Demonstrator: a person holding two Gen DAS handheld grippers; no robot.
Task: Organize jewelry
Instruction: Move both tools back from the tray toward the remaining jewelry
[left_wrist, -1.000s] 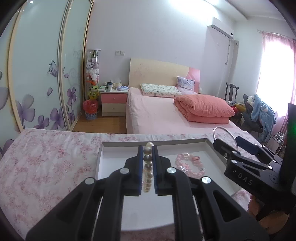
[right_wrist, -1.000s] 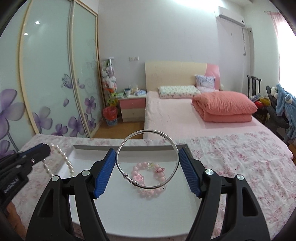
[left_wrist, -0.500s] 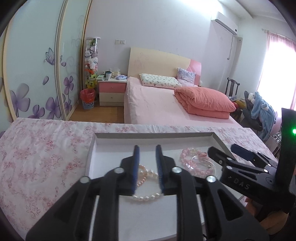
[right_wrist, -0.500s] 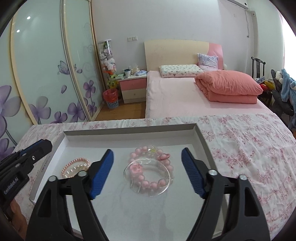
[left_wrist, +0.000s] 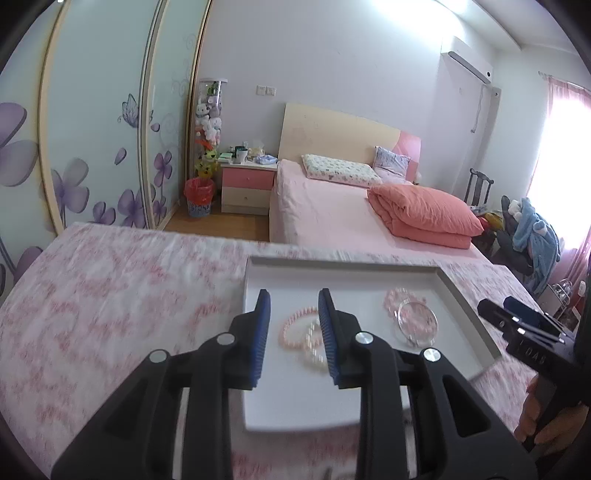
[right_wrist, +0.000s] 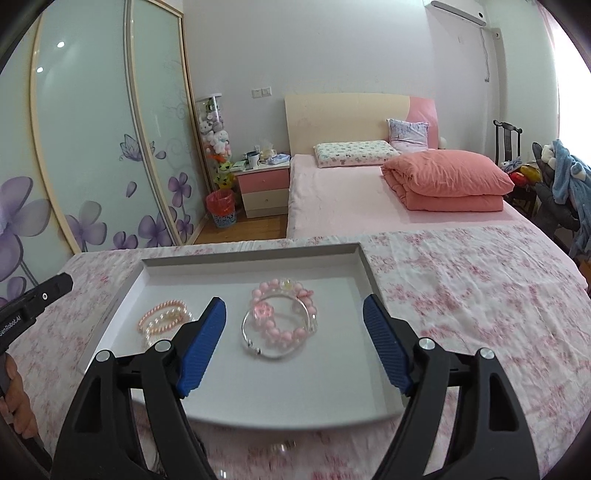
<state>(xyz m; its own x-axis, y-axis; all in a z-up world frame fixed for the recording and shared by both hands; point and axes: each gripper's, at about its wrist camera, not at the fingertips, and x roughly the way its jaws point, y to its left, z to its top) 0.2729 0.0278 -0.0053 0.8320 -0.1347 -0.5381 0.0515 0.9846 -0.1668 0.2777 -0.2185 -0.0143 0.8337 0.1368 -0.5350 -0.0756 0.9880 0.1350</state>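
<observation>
Each hand-held gripper is a black plastic frame of angular, triangulated struts with round silver screw heads at the pivots. The left hand-held gripper (left_wrist: 293, 325) and the right hand-held gripper (right_wrist: 295, 332) both carry ribbed blue pads on their fingertips (right_wrist: 384, 347). White lettering marks the black side of each body, partly legible.

Floral-clothed table (right_wrist: 461, 295), white tray (right_wrist: 369, 273) lying on it

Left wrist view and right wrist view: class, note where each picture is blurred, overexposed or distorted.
Left wrist view: floral cloth smeared by motion blur, window blown out. Right wrist view: tray and pink bead bracelet sharp, bottom edge blurred, wardrobe doors bowed by the fisheye.
</observation>
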